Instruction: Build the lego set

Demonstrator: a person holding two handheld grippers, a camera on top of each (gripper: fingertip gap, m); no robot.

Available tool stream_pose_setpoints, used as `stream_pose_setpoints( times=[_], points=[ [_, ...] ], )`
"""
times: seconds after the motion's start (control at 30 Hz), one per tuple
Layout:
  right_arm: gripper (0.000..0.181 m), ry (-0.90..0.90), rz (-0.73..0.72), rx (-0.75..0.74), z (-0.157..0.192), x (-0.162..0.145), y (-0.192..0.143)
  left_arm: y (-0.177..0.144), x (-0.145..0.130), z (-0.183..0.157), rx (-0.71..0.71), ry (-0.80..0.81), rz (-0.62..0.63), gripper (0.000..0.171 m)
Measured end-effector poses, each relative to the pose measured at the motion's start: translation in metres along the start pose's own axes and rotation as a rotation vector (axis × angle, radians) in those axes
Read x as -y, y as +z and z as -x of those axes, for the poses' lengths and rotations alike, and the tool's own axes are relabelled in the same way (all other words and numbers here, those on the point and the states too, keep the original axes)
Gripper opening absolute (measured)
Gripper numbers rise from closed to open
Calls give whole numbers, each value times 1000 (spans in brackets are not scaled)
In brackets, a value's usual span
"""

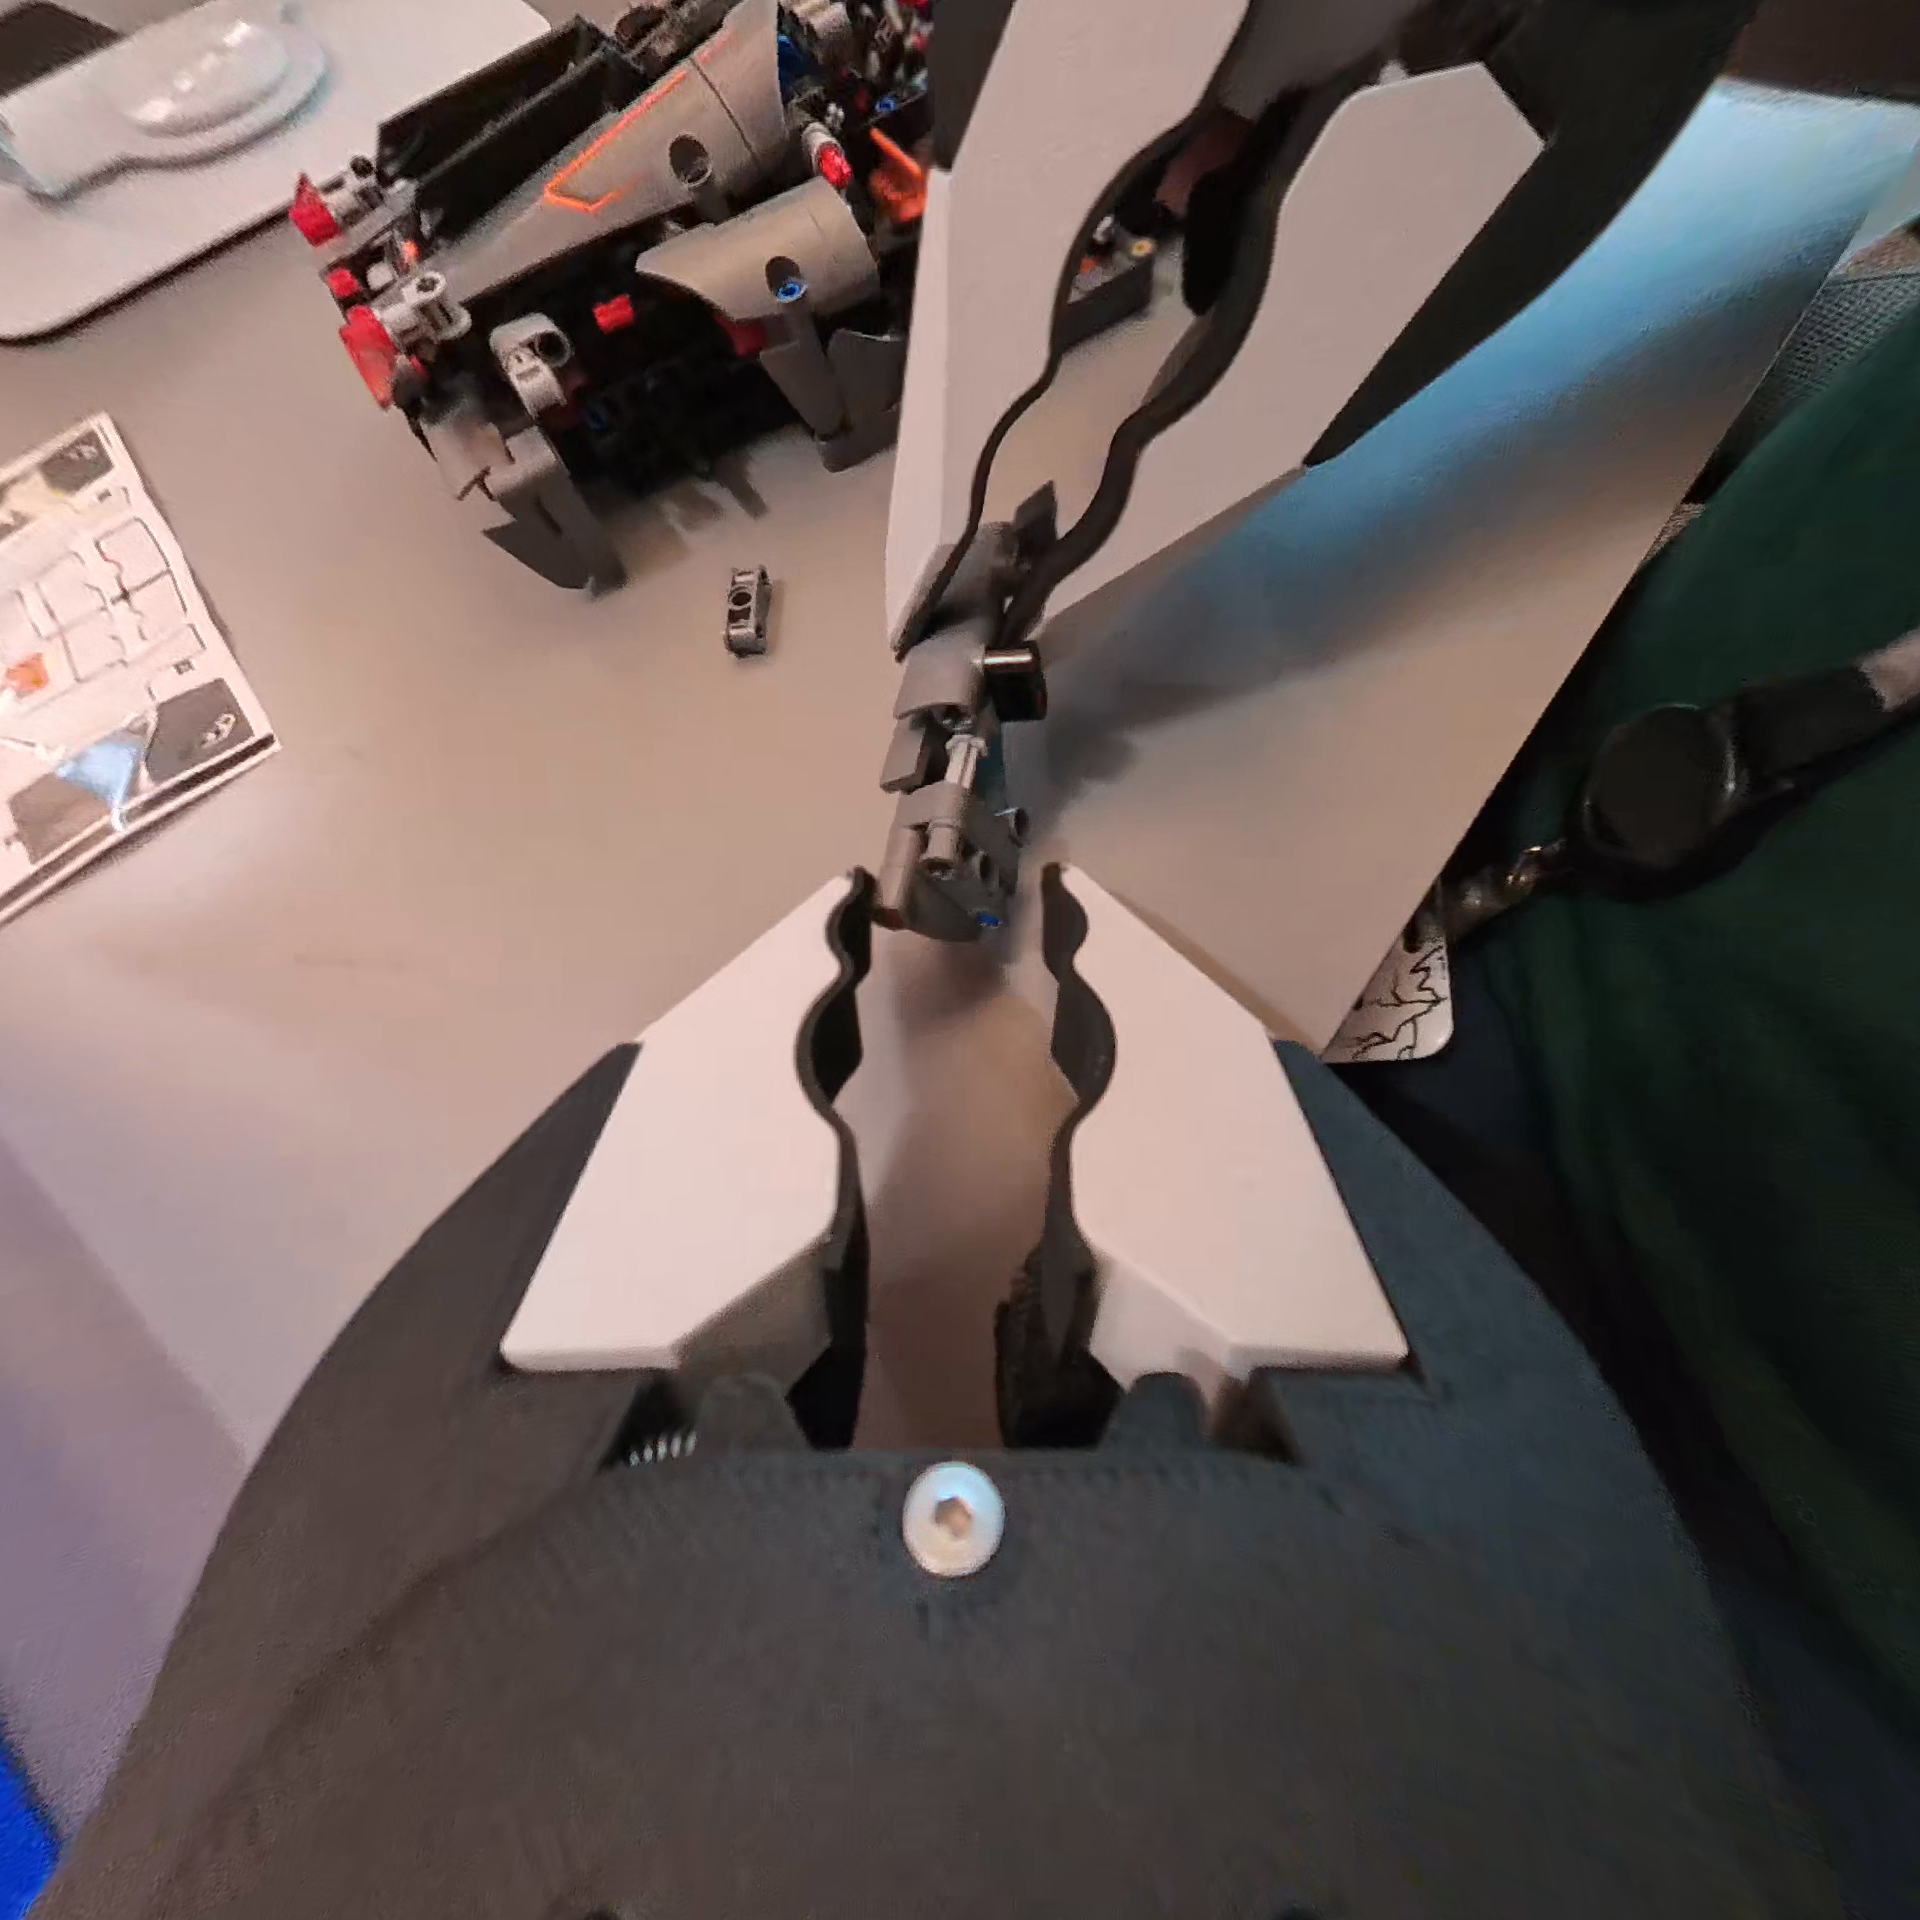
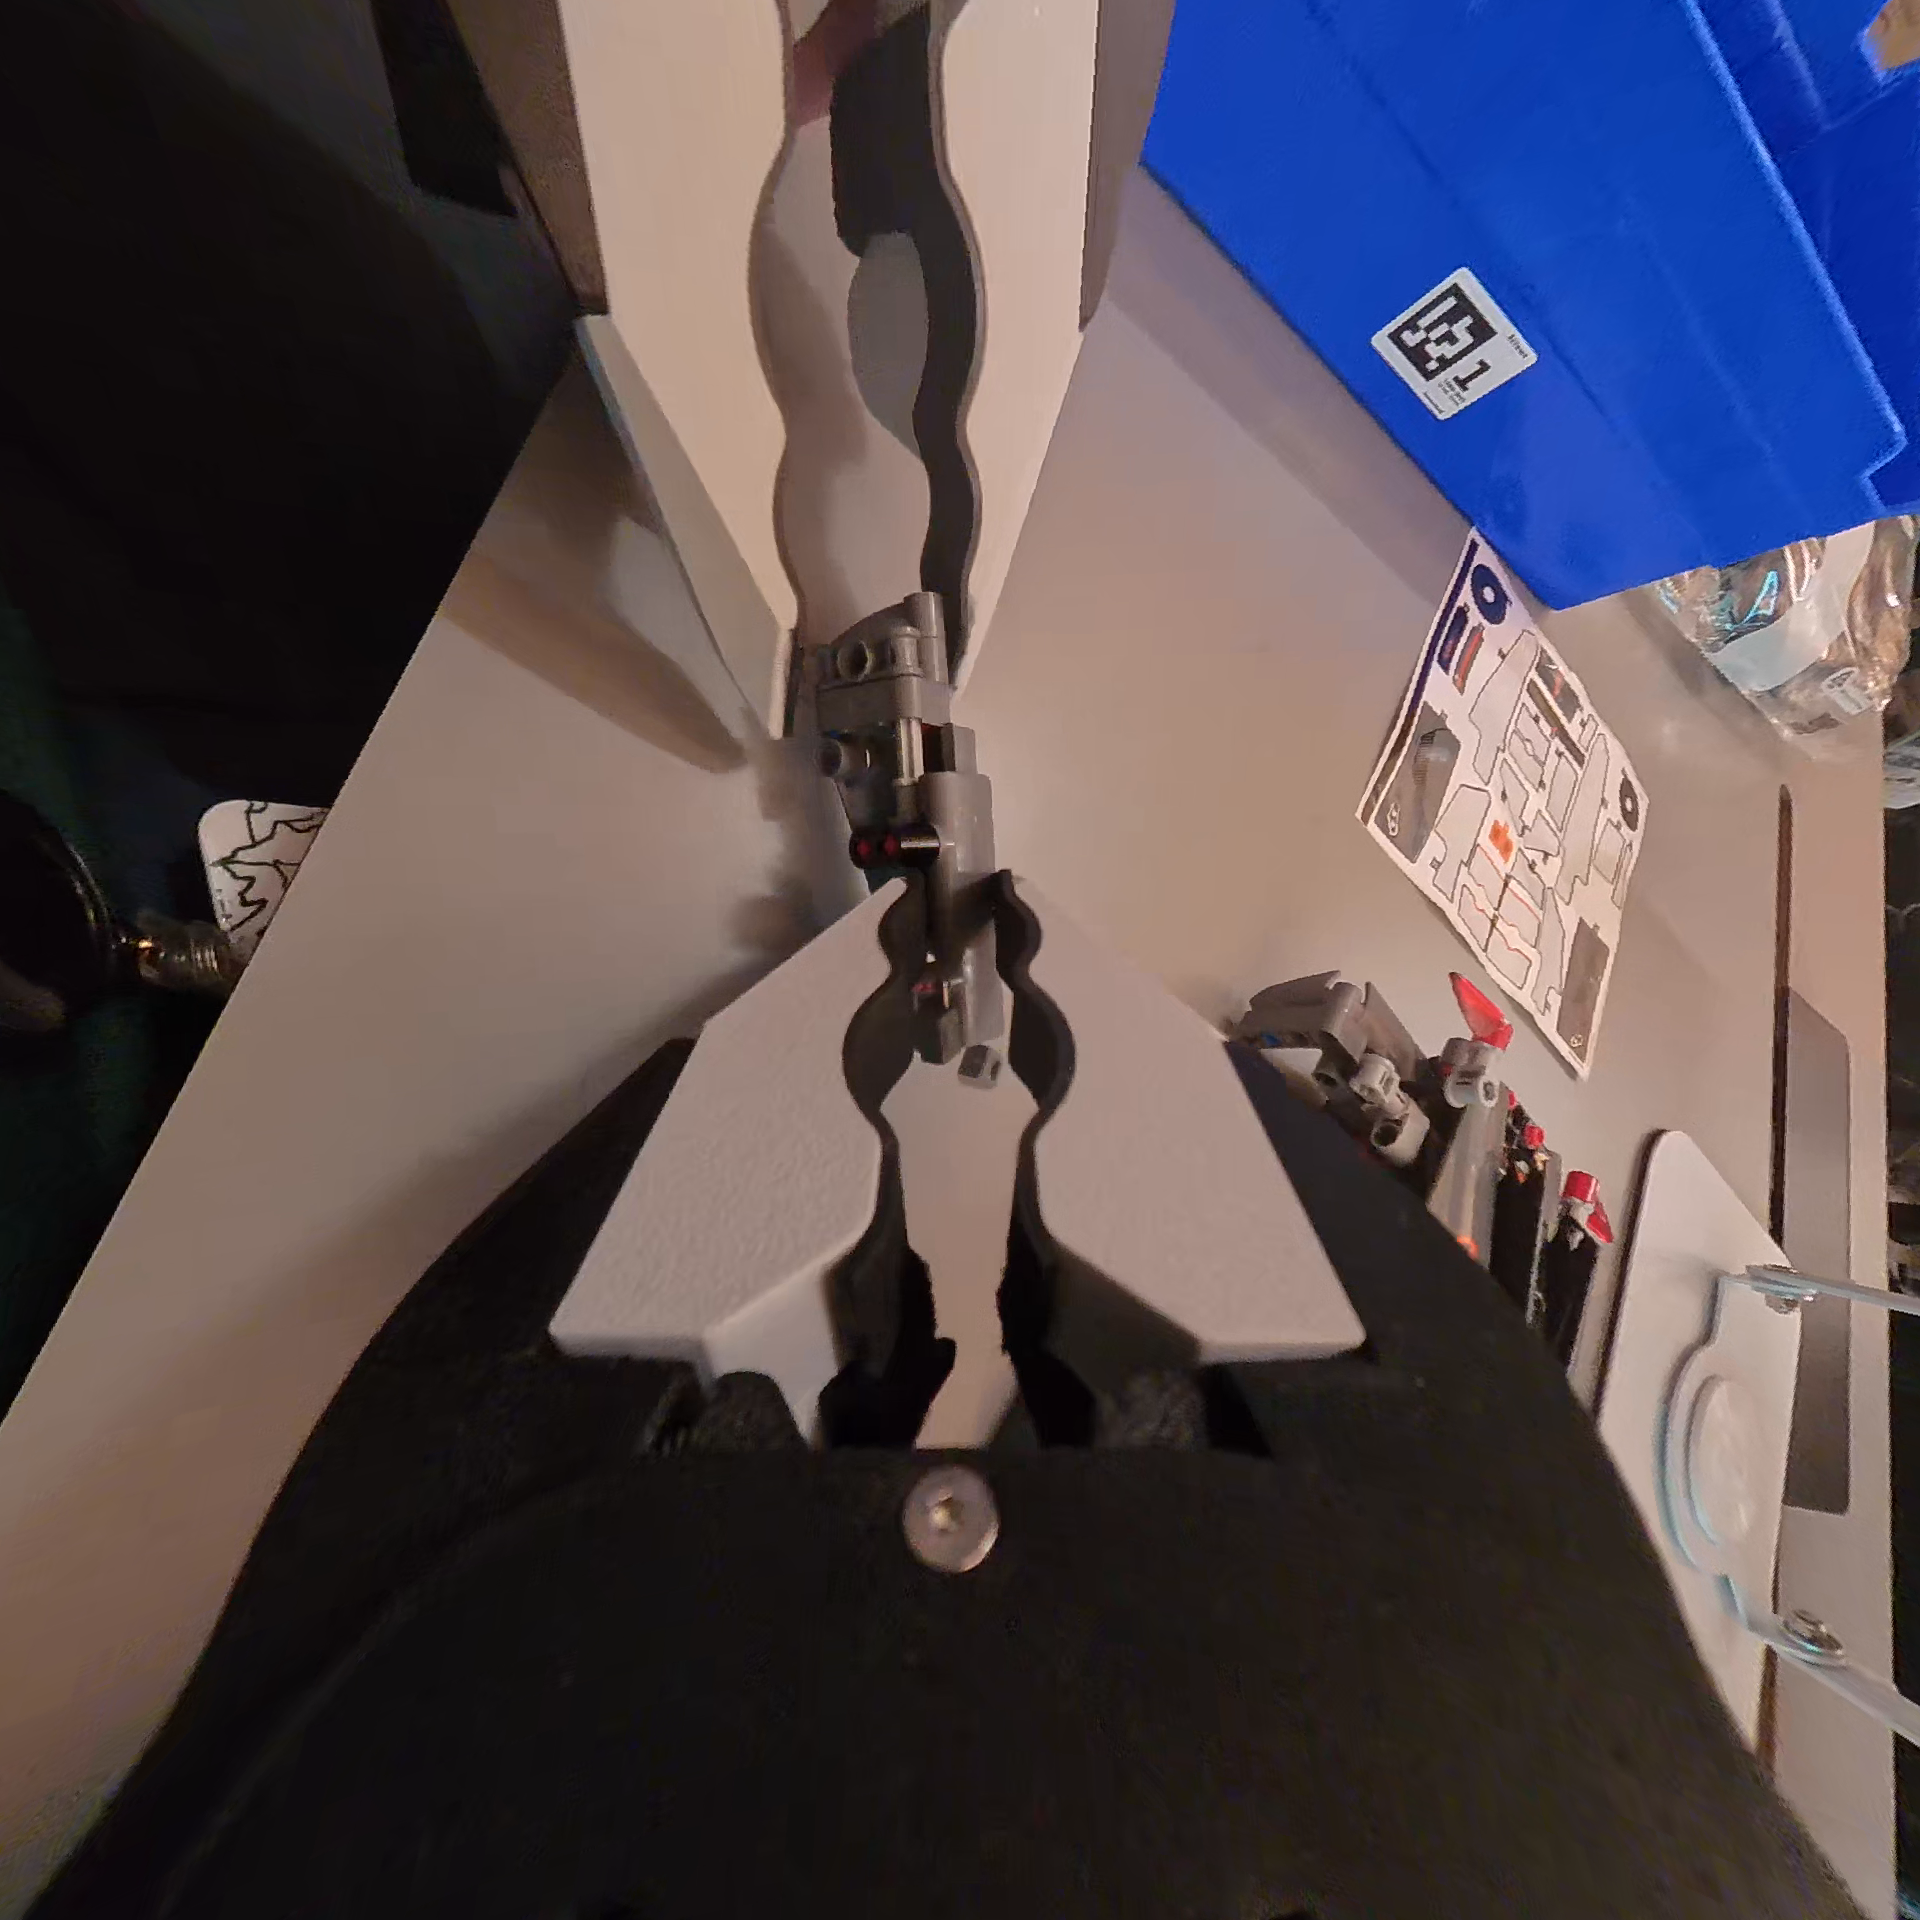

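Right hand-held gripper (image 2: 951,914), white-faced with wavy black pads: closed on one end of a small grey-and-black hinged lego sub-assembly (image 2: 914,790), held above the pale matte table (image 1: 436,852); left hand-held gripper (image 1: 951,883): partly open around its other end, contact uncertain. Large grey, black and red lego vehicle model (image 1: 623,270) stands well advanced but seemingly unfinished; one loose grey connector piece (image 1: 750,611) and the held sub-assembly remain unattached, printed sticker sheet (image 2: 1507,810) nearby.

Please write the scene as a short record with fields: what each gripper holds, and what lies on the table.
held piece: small grey lego sub-assembly, above the table
right gripper: shut on one end of it
left gripper: open, its tips around the other end
main model: grey and black lego car on the table
loose part: small grey connector beside the car
paper: sticker sheet
container: blue bin
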State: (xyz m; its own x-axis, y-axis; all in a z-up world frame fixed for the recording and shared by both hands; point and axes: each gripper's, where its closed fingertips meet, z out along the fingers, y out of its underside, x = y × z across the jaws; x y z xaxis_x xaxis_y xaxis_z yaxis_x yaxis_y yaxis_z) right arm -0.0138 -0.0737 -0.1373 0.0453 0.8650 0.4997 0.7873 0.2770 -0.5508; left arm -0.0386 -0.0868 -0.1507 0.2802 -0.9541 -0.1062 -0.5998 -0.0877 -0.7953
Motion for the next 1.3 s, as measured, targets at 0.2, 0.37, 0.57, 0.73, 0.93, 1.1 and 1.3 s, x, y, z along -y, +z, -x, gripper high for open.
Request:
stream_pose_setpoints(
  times=[0.2, 0.37, 0.57, 0.73, 0.93, 1.1, 1.3],
  points=[
    [10, -30, -23, -48, -6, 4, -3, -2, 6, 4, 1, -31, -40, 24],
    [10, -37, -27, -64, -9, 5, -2, -3, 6, 10, 110, 90, -27, 23],
    [10, -37, -23, -71, -14, 4, 2, -2, 5, 20, 181, 176, 7, 23],
    [10, -45, -12, -92, -28, 7, 5, -4, 9, 33, 200, 176, 3, 23],
    [9, -54, -15, -139, -52, 12, 2, -9, 22, 53, 247, 202, -22, 23],
    [10, -61, -17, -177, -70, 15, -2, -11, 34, 67, 286, 231, -48, 23],
    [10, -67, -20, -200, -84, 16, -5, -12, 44, 79, 314, 252, -64, 23]
  ],
)
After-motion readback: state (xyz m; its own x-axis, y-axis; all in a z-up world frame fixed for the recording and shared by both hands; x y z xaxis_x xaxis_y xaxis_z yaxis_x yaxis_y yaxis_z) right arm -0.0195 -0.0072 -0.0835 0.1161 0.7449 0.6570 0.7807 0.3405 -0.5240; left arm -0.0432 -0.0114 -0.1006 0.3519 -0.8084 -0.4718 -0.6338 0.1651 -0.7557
